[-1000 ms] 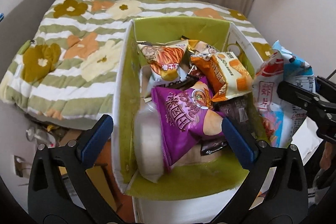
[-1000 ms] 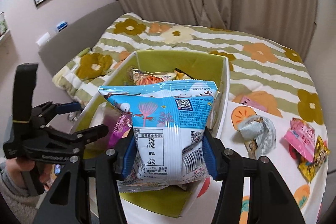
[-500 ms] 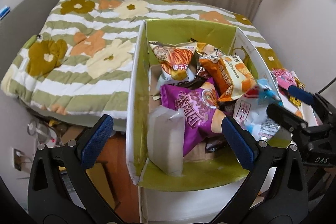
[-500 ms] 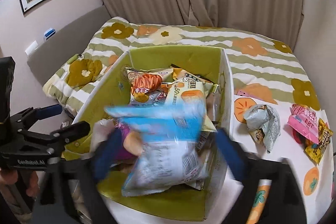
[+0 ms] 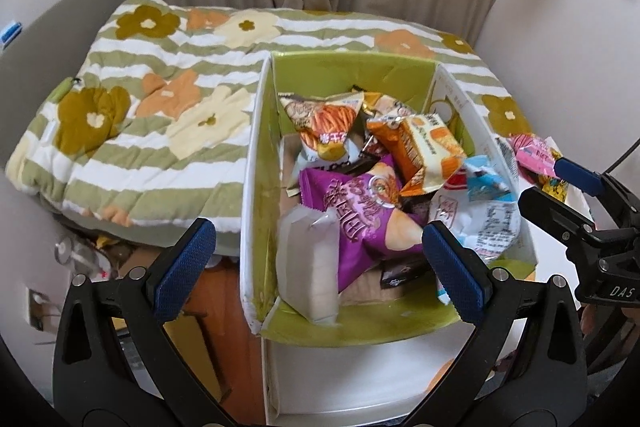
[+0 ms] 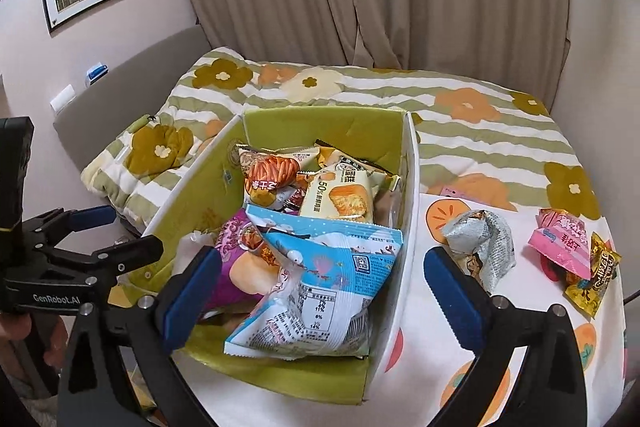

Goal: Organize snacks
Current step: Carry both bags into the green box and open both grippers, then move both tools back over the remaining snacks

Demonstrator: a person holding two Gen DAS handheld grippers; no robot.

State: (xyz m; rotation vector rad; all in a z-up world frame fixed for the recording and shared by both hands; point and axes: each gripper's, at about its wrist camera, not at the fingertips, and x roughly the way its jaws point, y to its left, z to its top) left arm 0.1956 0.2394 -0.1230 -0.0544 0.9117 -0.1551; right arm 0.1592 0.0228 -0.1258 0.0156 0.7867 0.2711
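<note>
Drop step finished: blue snack bag [image 6: 316, 279] lying in green box [image 6: 320, 123] between wide-spread right jaws, untouched. Left jaws spread, empty. Next: reaching silver packet [image 6: 480, 247] just beyond right jaw.

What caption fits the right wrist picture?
Open right gripper above a light-blue snack bag lying in the green cardboard box.

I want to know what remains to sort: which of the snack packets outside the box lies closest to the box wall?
The crumpled silver packet lies closest. The pink packet and yellow packet lie farther right.
</note>
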